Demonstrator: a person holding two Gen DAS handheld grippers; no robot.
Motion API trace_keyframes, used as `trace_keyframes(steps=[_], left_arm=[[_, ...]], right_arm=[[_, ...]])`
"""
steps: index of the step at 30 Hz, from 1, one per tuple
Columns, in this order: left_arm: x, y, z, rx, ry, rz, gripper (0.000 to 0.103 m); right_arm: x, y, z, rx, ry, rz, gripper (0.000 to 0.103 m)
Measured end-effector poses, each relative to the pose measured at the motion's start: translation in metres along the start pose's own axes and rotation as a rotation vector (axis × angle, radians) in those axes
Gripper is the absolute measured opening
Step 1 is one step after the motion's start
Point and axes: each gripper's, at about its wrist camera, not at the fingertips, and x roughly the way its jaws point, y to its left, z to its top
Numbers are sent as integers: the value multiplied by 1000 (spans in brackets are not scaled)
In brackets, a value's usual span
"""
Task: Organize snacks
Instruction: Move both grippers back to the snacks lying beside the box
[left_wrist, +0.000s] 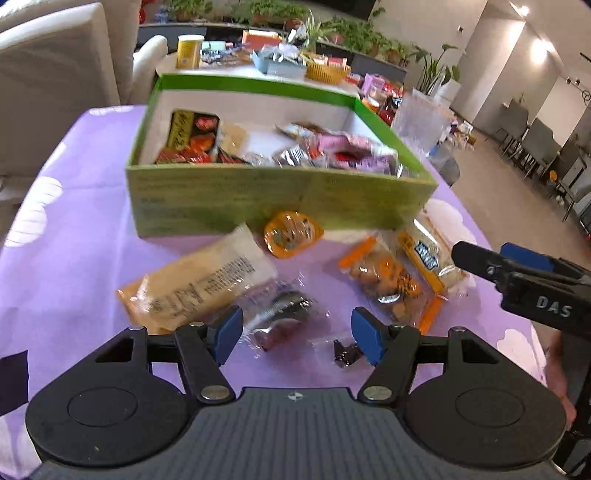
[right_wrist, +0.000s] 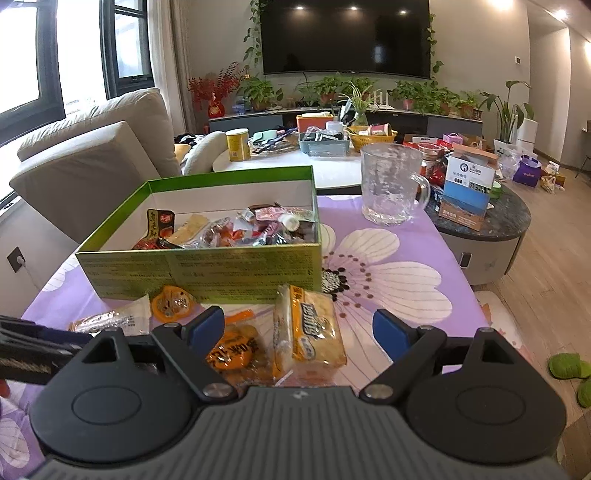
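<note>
A green box (left_wrist: 258, 199) (right_wrist: 199, 266) part full of wrapped snacks stands on the purple flowered tablecloth (left_wrist: 74, 229). Loose snacks lie in front of it: a long beige packet (left_wrist: 199, 284), a round orange packet (left_wrist: 291, 232) (right_wrist: 171, 302), an orange cookie bag (left_wrist: 384, 280) (right_wrist: 232, 350) and a yellow cracker packet (left_wrist: 428, 258) (right_wrist: 310, 328). My left gripper (left_wrist: 297, 336) is open low over a clear-wrapped dark snack (left_wrist: 280, 314), which lies just ahead of its pads, untouched. A small dark candy (left_wrist: 345, 356) sits by its right finger. My right gripper (right_wrist: 297, 328) (left_wrist: 480, 254) hangs open above the cracker packet.
A glass mug (right_wrist: 391, 184) (left_wrist: 417, 118) stands on the cloth to the right of the box. A beige sofa (right_wrist: 85, 166) is at the left. Behind are a cluttered white table (right_wrist: 332, 162) and a round dark side table (right_wrist: 498, 221). The tabletop's edge runs close on the right.
</note>
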Motion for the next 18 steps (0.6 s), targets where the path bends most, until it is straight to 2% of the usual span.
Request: trace_keyframes(steps=[6,9,11,12,14,15,18], left_arm=[[14,-5,-2,12,15,30,62],[15,-3,-4,14,-7,20,60],[15,0,-5,11,-17,-6,38],[15,1,-6,9,-8,-9,21],[12,4,-8,3,-2,-19,15],[10,6,-10,-4,5,-40,0],[2,6,-21,5,18,-36,0]], right_arm=[[-1,-7,-6,10,16,-17,60],[1,-9,-8,21,25,-19,60],[2,-9,-9,23,29,-16,60],[2,-8,-9,21,31,-15,60],[2,-6,-11,16,33,-11,60],[1,-6,-11,14,34,-7,60],[-1,-3,-13,9,41,14,60]])
